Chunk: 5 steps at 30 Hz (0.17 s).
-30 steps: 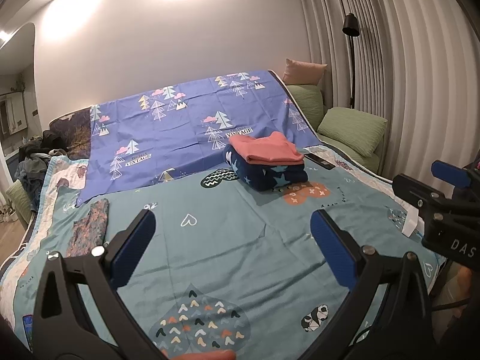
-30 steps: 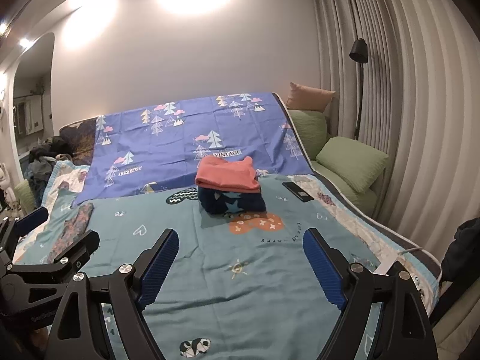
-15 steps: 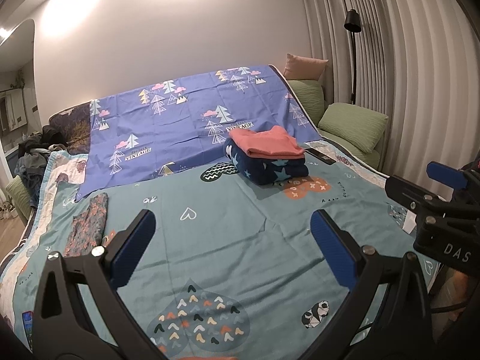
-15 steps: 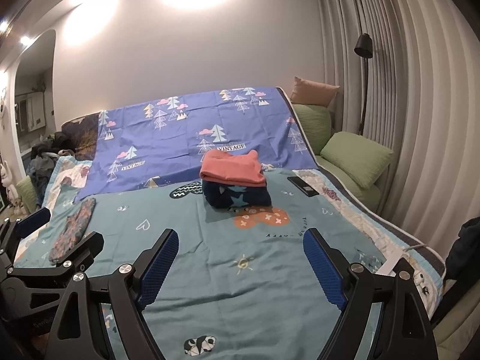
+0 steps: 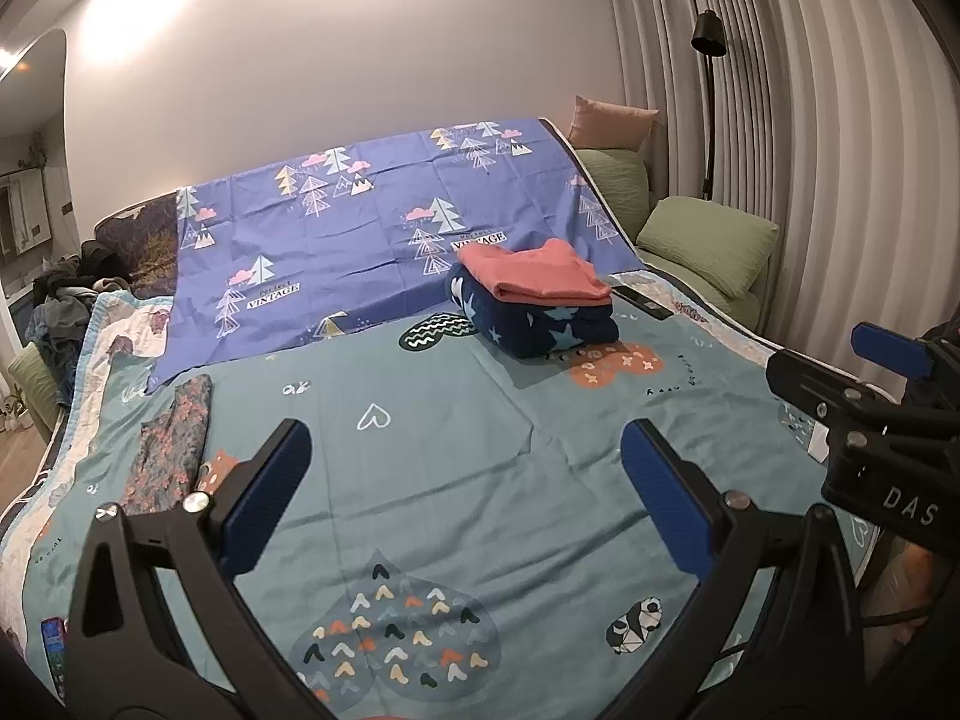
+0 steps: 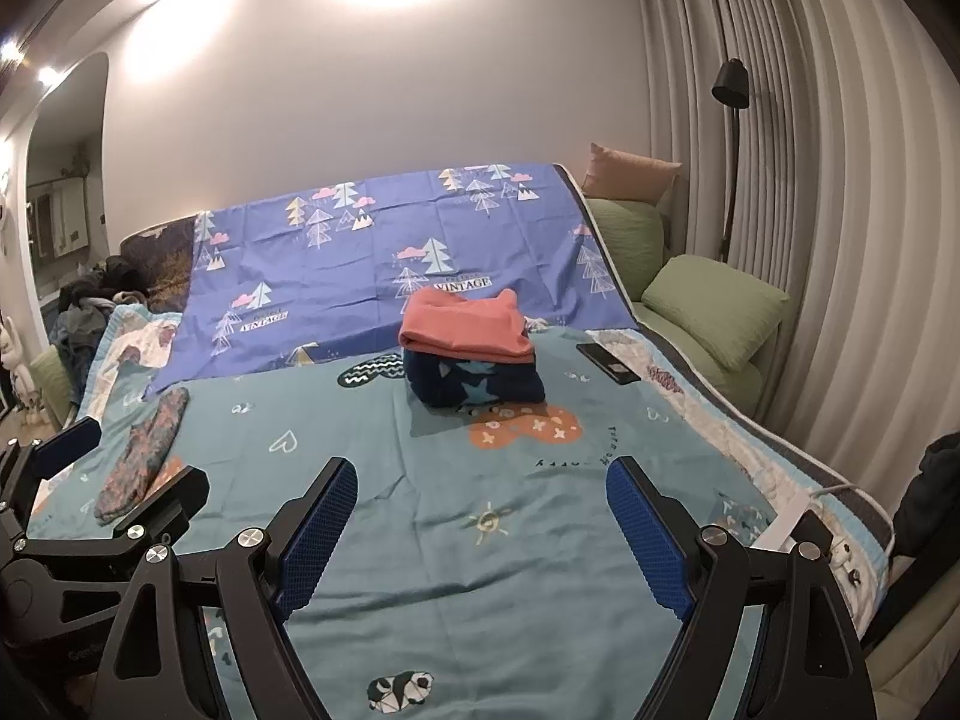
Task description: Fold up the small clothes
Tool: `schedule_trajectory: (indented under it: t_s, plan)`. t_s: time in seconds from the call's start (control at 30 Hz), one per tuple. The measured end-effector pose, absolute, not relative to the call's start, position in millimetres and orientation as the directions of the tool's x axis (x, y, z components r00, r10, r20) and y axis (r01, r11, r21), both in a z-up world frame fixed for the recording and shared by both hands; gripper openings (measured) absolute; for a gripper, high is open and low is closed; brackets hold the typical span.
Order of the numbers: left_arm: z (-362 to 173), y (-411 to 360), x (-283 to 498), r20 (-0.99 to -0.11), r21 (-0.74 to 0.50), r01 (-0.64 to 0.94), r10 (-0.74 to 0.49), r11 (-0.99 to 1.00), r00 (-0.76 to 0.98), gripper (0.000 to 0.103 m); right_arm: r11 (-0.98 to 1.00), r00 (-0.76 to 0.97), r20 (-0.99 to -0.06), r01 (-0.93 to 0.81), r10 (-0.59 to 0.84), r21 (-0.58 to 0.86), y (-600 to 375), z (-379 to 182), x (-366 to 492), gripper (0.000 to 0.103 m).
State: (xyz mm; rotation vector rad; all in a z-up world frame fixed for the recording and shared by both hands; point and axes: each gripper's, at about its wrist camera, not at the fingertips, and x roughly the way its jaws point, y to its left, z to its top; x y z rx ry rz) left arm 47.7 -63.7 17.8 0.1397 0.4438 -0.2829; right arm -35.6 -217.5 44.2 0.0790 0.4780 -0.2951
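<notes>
The bed (image 5: 432,480) is covered by a teal quilt printed with hearts, a panda and small marks. A purple sheet (image 5: 360,240) with tree prints and the word VINTAGE lies across its far half. Near the middle sits a folded navy star-patterned garment (image 5: 540,324) with a folded coral garment (image 5: 534,273) stacked on top. A floral patterned piece (image 5: 174,444) lies flat near the left edge, and a dark phone (image 6: 609,363) rests toward the right side.

Left gripper (image 5: 465,498) wide open over teal bedspread (image 5: 456,456). Far off, coral garment (image 5: 534,270) stacked on navy one (image 5: 534,324). Floral cloth (image 5: 171,450) at left.
</notes>
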Motion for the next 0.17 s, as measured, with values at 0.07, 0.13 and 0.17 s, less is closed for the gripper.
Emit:
schedule_trajectory:
  t_s: [0.07, 0.13, 0.17]
  plan:
    - [16.6, -64.0, 48.9, -0.445, 0.073, 0.299, -0.237, 0.952, 0.864, 0.103, 0.954, 0.845, -0.465, 0.299, -0.262, 0.004, -217.3, 43.6, -35.2, 0.087]
    - [15.3, -64.7, 50.0, -0.450, 0.074, 0.298, -0.235, 0.952, 0.861, 0.103, 0.954, 0.844, -0.467, 0.300, -0.263, 0.004, -217.1, 42.7, -34.8, 0.087]
    - [14.3, -64.8, 50.9, -0.453, 0.074, 0.299, -0.235, 0.951, 0.860, 0.103, 0.954, 0.844, -0.468, 0.299, -0.262, 0.005, -217.2, 42.2, -34.6, 0.087]
